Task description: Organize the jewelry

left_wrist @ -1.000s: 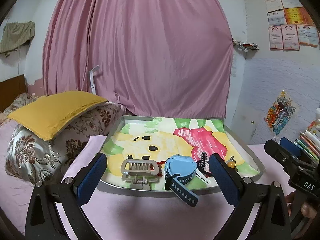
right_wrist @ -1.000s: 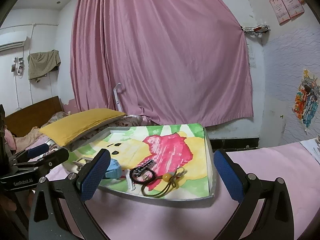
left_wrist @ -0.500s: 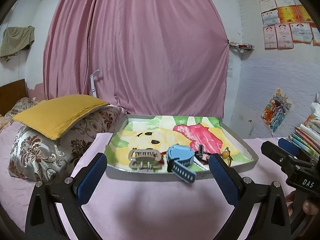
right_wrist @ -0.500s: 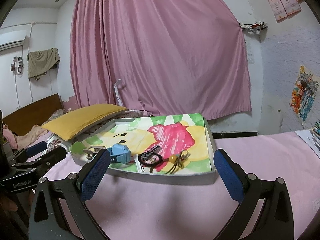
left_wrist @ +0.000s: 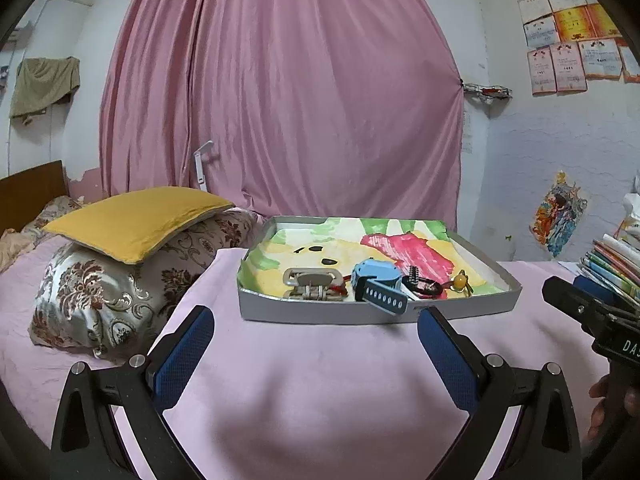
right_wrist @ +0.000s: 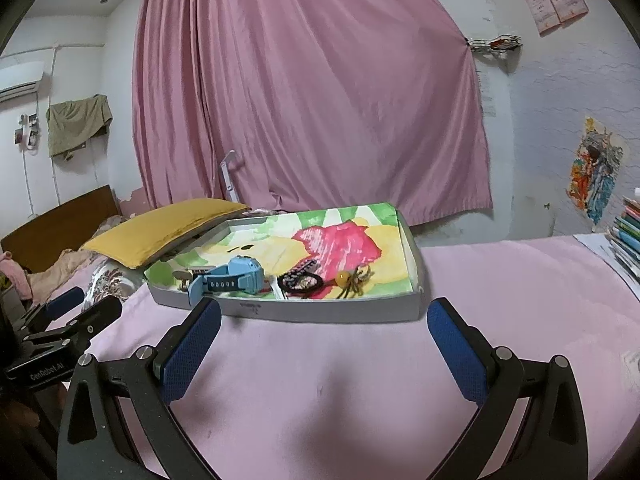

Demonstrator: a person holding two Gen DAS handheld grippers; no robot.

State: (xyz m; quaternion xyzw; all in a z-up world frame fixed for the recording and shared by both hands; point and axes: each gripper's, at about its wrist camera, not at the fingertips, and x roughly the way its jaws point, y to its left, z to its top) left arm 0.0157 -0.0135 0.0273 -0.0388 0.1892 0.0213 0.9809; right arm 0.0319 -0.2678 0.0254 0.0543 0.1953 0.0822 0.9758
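A shallow grey tray (left_wrist: 328, 314) with a colourful cartoon lining lies on the pink bedspread; it also shows in the right wrist view (right_wrist: 320, 311). In it lie a silver hair claw clip (left_wrist: 312, 283), a blue watch (left_wrist: 378, 280) (right_wrist: 236, 278) with its strap over the front rim, a black beaded bracelet (left_wrist: 422, 282) (right_wrist: 300, 280) and a hair tie with an amber bead (left_wrist: 460, 281) (right_wrist: 346, 279). My left gripper (left_wrist: 314, 344) and right gripper (right_wrist: 324, 336) are open and empty, well short of the tray.
A yellow pillow (left_wrist: 136, 220) lies on a floral cushion (left_wrist: 100, 292) left of the tray. Stacked books (left_wrist: 612, 264) stand at the right. A pink curtain (left_wrist: 280, 100) hangs behind. Pink bedspread (left_wrist: 320, 392) stretches between the grippers and the tray.
Both grippers have drawn back from the tray, which now sits farther away and smaller. Both stay open and empty. The items in the tray have not moved.
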